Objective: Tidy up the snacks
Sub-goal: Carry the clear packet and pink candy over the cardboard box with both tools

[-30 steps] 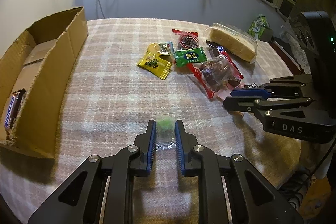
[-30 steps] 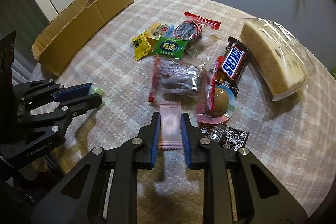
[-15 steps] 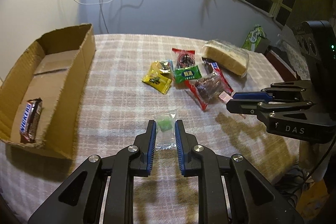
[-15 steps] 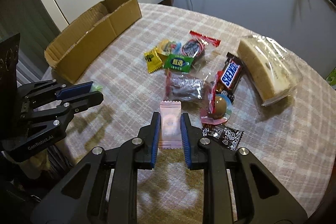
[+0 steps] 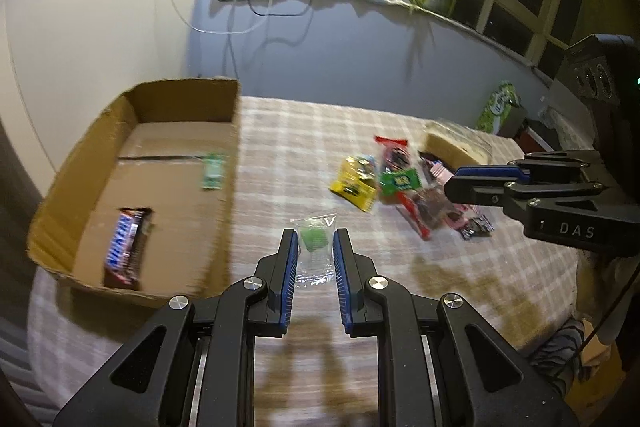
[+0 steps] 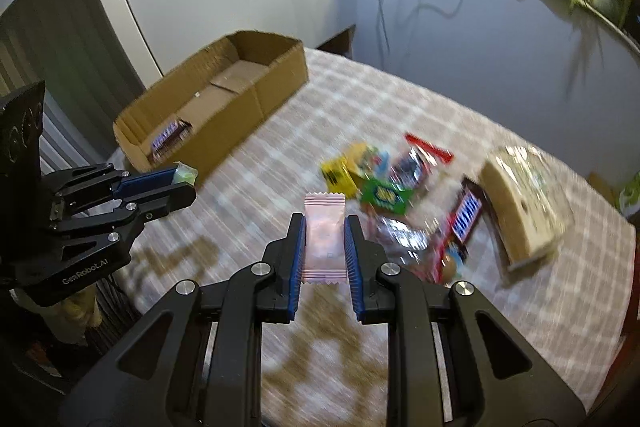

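Gripping a clear packet with a green candy (image 5: 315,247) between its blue pads, the left hand-held gripper (image 5: 315,251) hangs above the plaid-covered table (image 5: 280,147) in the left wrist view, closed on the wrapper's sides. Just to its left, along the table's left edge, lies an open cardboard box (image 5: 176,187); a Snickers bar (image 5: 126,247) rests on the box floor near its front wall, and a small green packet (image 5: 212,171) lies farther back by the box's right wall. Toward the table's right edge sits a blurred heap of snacks: a yellow packet (image 5: 354,187), a green packet (image 5: 400,181), a red-edged clear bag (image 5: 424,215) and a wrapped cake slice (image 5: 456,147). The right hand-held gripper (image 5: 452,183) enters from the right, above that heap.

From the right wrist view, the right hand-held gripper (image 6: 324,247) is clamped on a pink wrapped candy (image 6: 324,235), held upright between its pads above the table's middle. Beyond it lies the same heap, with a second Snickers bar (image 6: 466,217) beside the cake slice (image 6: 516,207) near the right edge. The left hand-held gripper (image 6: 184,183) shows at the left, the green candy's wrapper poking from its tips, just in front of the cardboard box (image 6: 224,107).
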{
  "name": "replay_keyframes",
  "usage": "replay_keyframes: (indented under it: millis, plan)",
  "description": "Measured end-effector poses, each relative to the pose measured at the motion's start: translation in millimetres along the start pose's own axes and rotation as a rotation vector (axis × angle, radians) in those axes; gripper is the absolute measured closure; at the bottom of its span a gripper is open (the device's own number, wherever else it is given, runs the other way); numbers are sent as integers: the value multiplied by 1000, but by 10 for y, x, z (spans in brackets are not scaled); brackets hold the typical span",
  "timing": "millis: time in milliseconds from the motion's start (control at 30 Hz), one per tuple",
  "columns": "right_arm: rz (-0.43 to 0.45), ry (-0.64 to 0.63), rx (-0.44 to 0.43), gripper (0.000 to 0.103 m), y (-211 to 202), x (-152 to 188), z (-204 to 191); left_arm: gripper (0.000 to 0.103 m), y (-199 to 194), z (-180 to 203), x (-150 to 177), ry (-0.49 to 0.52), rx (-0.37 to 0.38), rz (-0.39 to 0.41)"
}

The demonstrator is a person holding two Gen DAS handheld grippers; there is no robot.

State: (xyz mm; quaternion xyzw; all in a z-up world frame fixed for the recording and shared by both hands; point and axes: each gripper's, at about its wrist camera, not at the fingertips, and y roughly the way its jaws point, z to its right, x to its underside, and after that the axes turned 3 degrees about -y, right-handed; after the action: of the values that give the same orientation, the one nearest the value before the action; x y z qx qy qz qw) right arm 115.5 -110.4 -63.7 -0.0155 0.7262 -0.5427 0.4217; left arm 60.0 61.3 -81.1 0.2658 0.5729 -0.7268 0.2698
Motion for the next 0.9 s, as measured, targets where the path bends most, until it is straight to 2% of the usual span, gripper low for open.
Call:
replay_keyframes:
  millis: [500, 900]
  plan:
    - [69, -85, -73, 83, 344, -765, -497, 86, -148, -672, -147, -67, -99, 51]
    - [39, -134, -122, 83, 873, -1210, -829, 86, -112, -1087, -160, -130, -144, 50]
